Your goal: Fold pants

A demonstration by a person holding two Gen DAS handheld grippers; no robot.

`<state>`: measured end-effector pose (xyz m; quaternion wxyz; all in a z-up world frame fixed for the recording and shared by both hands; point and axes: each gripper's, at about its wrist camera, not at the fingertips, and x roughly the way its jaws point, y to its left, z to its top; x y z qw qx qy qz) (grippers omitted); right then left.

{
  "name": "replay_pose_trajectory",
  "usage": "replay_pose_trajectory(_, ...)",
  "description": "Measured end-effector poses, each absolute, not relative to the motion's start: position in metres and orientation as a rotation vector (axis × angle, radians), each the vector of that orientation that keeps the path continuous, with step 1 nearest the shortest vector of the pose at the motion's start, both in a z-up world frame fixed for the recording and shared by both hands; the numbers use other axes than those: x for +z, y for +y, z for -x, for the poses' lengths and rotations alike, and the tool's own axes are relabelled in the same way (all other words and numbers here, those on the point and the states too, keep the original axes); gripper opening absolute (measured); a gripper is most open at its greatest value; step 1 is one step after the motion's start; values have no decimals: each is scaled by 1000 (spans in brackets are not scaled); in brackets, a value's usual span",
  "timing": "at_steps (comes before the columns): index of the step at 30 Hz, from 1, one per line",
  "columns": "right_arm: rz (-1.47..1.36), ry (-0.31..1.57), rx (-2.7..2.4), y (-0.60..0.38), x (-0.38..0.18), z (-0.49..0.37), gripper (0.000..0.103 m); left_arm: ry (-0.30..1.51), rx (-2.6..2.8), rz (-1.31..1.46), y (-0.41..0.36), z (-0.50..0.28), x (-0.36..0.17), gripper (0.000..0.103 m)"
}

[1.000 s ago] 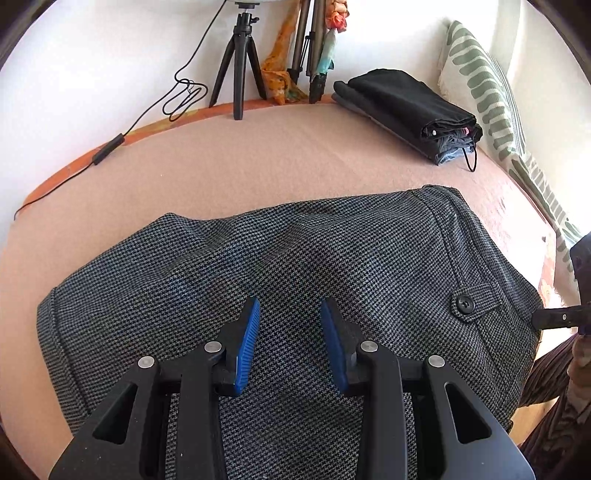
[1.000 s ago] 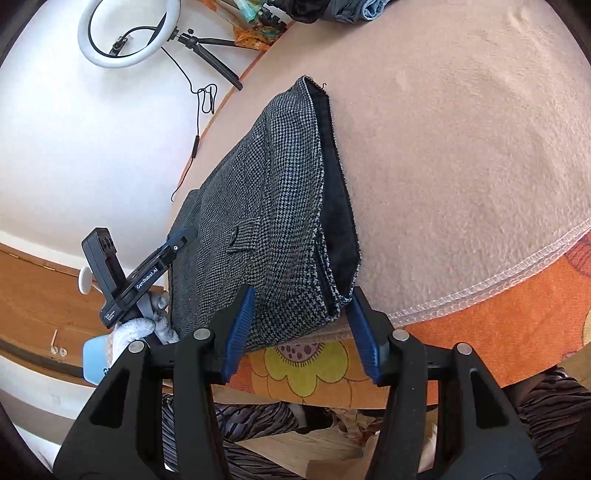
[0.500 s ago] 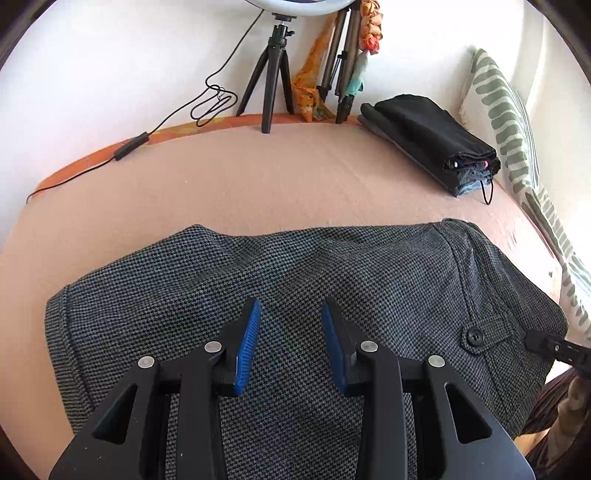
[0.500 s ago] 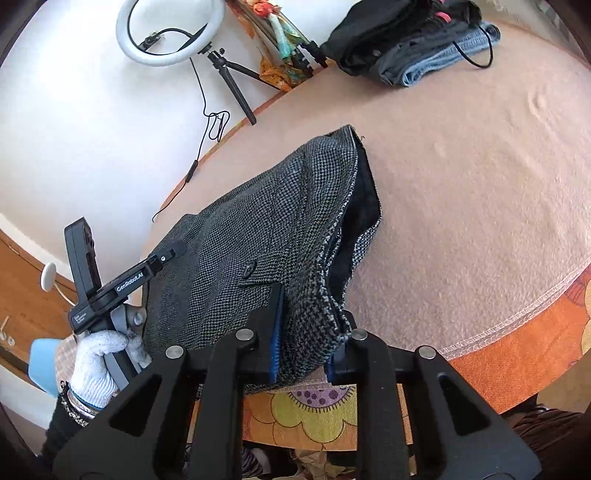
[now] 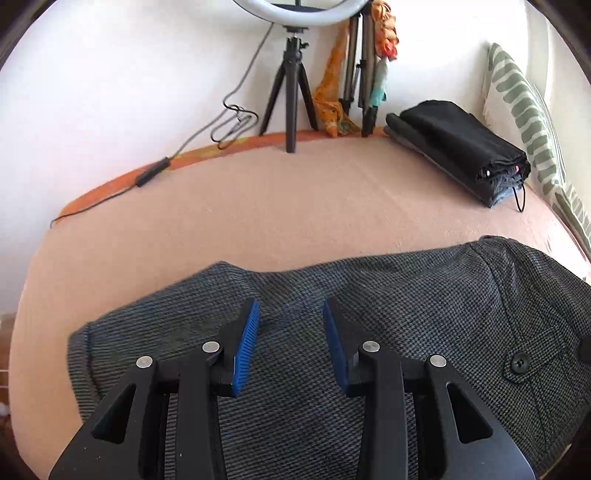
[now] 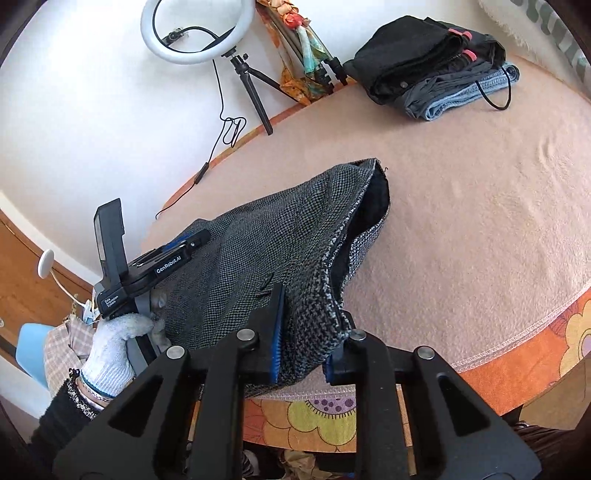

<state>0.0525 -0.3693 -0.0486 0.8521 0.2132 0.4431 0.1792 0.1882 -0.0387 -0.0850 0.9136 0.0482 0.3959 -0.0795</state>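
Observation:
Grey houndstooth pants [image 5: 406,314] lie across the pink blanket [image 5: 295,206], with a buttoned back pocket [image 5: 521,361] at the right. My left gripper [image 5: 291,310] hovers over the leg part, its blue pads apart and no fabric pinched between them. In the right wrist view the pants [image 6: 258,240] are bunched and raised at the near corner. My right gripper [image 6: 310,321] is shut on that waist corner, beside the black-lined waist opening [image 6: 369,206]. A gloved hand [image 6: 110,350] holds the left gripper [image 6: 184,247] at the far-left end.
A stack of folded dark clothes and jeans [image 6: 432,62] sits at the far right of the bed. A ring light on a tripod [image 6: 199,33] and its cable stand against the wall. A striped pillow [image 5: 524,110] lines the right side. The orange flowered sheet [image 6: 517,350] marks the near edge.
My right gripper's jaws closed on the waist corner of the pants and lifted it off the bed. The left view tipped upward, so the pants sit lower in the frame.

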Motion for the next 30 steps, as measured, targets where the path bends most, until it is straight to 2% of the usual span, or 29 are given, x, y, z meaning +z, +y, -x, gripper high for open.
replay_pose_trajectory(3, -397, 906, 391, -360, -37, -53, 17, 830, -113, -74, -16, -190, -87, 34)
replay_pose_trajectory(7, -352, 875, 420, -349, -23, -54, 17, 937, -81, -28, 2, -197, -112, 34)
replay_pose_trajectory(14, -224, 829, 462, -324, 4, -56, 17, 884, -126, 123, 19, -182, -79, 34)
replay_pose_trajectory(21, 16, 746, 538, -264, 34, -46, 17, 720, -81, 239, 83, -147, -21, 39)
replay_pose_trajectory(30, 288, 694, 727, -139, 32, -22, 17, 670, 26, 360, 167, -104, -20, 39)
